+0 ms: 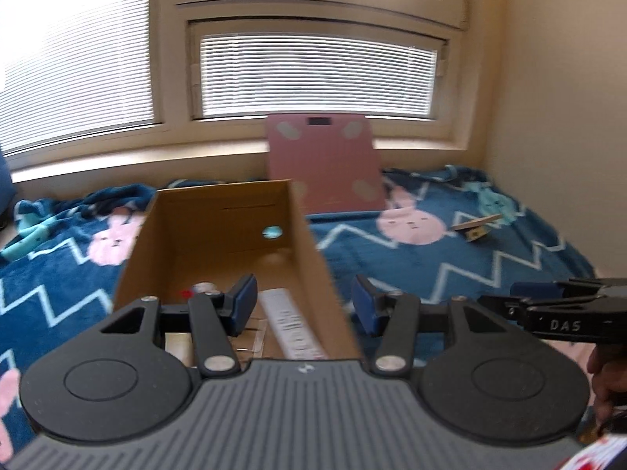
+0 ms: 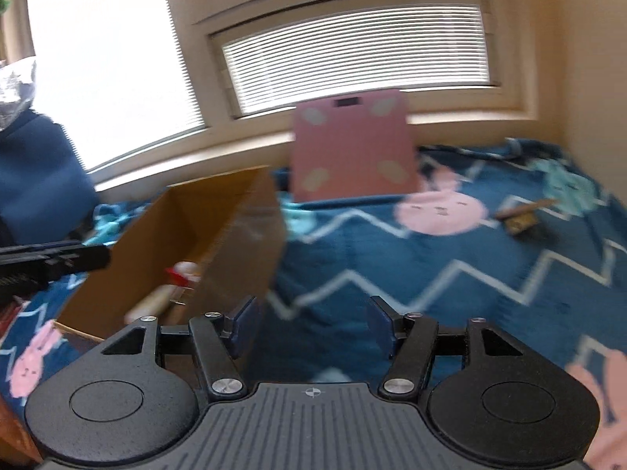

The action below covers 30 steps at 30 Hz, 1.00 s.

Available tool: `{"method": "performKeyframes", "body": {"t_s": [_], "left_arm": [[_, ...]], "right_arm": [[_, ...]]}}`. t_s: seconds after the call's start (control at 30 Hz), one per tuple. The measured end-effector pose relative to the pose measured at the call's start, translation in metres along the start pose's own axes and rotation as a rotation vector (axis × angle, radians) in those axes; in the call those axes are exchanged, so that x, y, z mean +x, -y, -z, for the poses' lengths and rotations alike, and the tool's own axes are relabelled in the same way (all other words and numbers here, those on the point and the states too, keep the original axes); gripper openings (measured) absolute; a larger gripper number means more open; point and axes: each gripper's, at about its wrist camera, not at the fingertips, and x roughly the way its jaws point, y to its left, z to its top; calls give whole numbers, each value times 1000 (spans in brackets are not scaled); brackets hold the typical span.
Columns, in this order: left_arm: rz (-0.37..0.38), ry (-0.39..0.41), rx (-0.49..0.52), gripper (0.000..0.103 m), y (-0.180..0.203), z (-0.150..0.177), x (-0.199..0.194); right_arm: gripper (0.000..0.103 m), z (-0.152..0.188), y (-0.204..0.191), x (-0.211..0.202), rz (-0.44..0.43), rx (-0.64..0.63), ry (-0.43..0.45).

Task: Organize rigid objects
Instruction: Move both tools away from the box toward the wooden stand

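An open cardboard box (image 1: 219, 235) stands on the blue bunny blanket (image 1: 431, 274). Inside it lie a long white packet (image 1: 290, 321), a small red-and-white item (image 1: 192, 291) and a cream cylinder (image 2: 153, 301). My left gripper (image 1: 303, 305) hovers over the box's near right corner; its jaws stand apart on either side of the right wall without pressing it. My right gripper (image 2: 311, 325) is open over bare blanket just right of the box (image 2: 219, 235), with nothing between its pads. Each gripper shows at the edge of the other's view: the right gripper (image 1: 525, 293) and the left gripper (image 2: 58, 262).
A pink bathroom scale (image 1: 321, 164) leans on the window sill behind the box. A small wooden piece (image 1: 476, 227) lies on the blanket at the far right, near the wall. A person's hand (image 1: 607, 376) holds the right gripper. Blue cushion (image 2: 39, 180) at far left.
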Motion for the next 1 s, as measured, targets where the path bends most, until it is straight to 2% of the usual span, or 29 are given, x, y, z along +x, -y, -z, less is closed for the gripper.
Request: {"method": "performKeyframes", "body": {"t_s": [0.37,0.73,1.0], "left_arm": [[115,-17,42,50,89,-2,14],[185,-77,73,54,150,3,50],[208,-120,91,71,179,4,93]], "right_arm": [[58,16,86,-45,164,48,-8],[58,26,139,-60,221,103,-24],[59,21,174,-49,244,122,-33]]}}
